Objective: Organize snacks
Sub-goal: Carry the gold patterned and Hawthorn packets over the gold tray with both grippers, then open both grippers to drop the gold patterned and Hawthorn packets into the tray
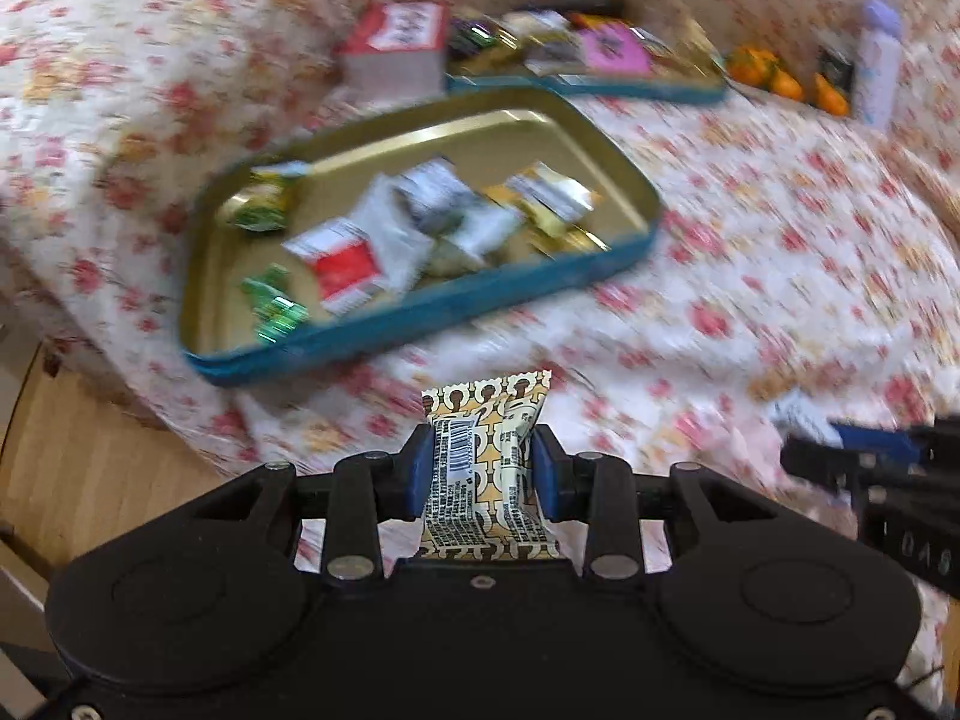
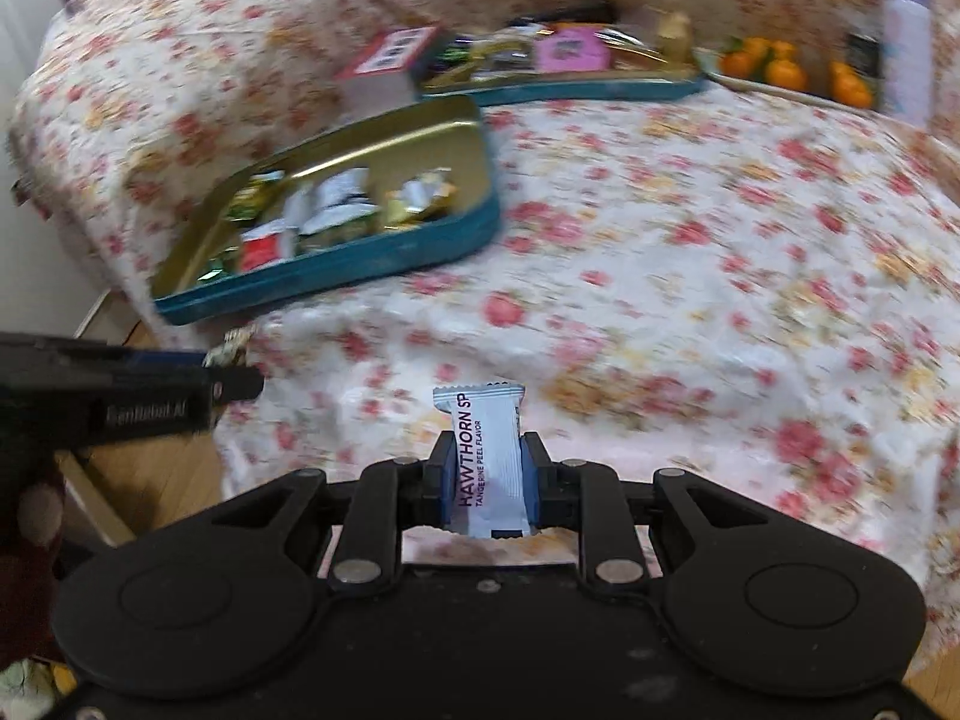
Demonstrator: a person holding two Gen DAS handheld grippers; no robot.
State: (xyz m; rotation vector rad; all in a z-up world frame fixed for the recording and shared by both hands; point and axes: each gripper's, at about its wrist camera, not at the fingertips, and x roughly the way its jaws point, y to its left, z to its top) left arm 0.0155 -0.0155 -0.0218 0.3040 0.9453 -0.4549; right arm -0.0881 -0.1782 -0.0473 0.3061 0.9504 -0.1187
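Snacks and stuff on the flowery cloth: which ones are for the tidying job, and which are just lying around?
For the job:
- patterned snack in left tongs
- hawthorn snack in right tongs
- near tin
- far tin

Just lying about:
- oranges
- lilac bottle
- red and white box

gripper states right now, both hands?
Left gripper: closed on a patterned yellow-brown snack packet, held upright between the fingers.
Right gripper: closed on a white hawthorn snack packet, also upright.
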